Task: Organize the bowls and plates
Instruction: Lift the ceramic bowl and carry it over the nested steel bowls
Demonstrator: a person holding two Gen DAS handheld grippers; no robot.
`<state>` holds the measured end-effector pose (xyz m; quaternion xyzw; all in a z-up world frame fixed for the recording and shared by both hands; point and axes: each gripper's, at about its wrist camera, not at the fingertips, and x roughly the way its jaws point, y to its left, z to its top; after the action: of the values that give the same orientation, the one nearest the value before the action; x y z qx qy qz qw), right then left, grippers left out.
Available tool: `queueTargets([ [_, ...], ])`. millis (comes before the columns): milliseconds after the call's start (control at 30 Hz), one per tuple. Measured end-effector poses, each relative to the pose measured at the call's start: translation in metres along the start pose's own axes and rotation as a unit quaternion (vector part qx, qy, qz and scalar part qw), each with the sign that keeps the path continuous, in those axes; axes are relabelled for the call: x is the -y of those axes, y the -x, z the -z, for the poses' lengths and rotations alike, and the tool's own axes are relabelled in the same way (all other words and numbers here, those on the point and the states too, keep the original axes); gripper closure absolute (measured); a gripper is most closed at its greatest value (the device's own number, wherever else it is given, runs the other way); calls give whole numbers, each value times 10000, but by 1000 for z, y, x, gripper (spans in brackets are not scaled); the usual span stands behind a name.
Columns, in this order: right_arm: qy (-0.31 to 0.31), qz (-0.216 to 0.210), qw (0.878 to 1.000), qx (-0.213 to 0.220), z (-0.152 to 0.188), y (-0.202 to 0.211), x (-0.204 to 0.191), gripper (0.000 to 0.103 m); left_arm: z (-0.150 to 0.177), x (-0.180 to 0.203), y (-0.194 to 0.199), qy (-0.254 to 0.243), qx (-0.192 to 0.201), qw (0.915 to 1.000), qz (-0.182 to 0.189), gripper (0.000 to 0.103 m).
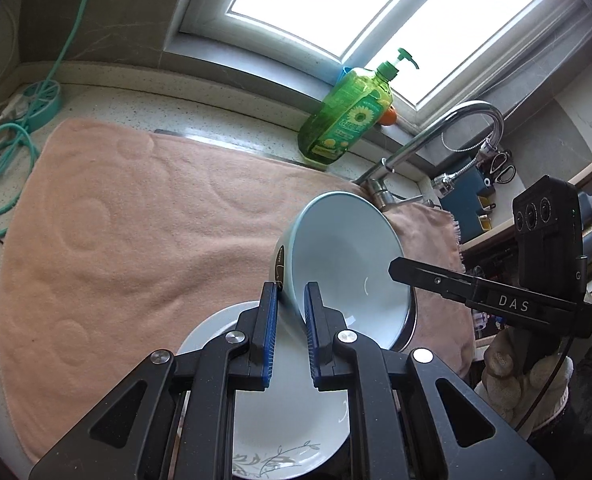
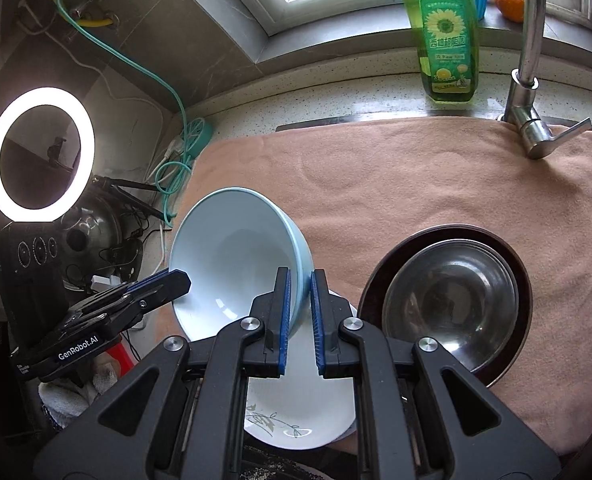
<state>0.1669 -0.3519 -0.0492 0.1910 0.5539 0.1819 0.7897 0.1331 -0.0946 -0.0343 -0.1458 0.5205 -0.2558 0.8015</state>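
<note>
The white plate lies half hidden beneath the light blue bowl; the soap bottle loses its pump to the frame's top.
</note>
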Motion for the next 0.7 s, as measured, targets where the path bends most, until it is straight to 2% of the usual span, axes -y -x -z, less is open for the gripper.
queueTargets([
  [300,-400,244,9987,186,13,29,45,93,-4,42,-29,-395,-282,9986,223,91],
  [700,-806,480,9952,286,25,43,90,93,-6,78,-68,-702,-639,9950,322,91],
])
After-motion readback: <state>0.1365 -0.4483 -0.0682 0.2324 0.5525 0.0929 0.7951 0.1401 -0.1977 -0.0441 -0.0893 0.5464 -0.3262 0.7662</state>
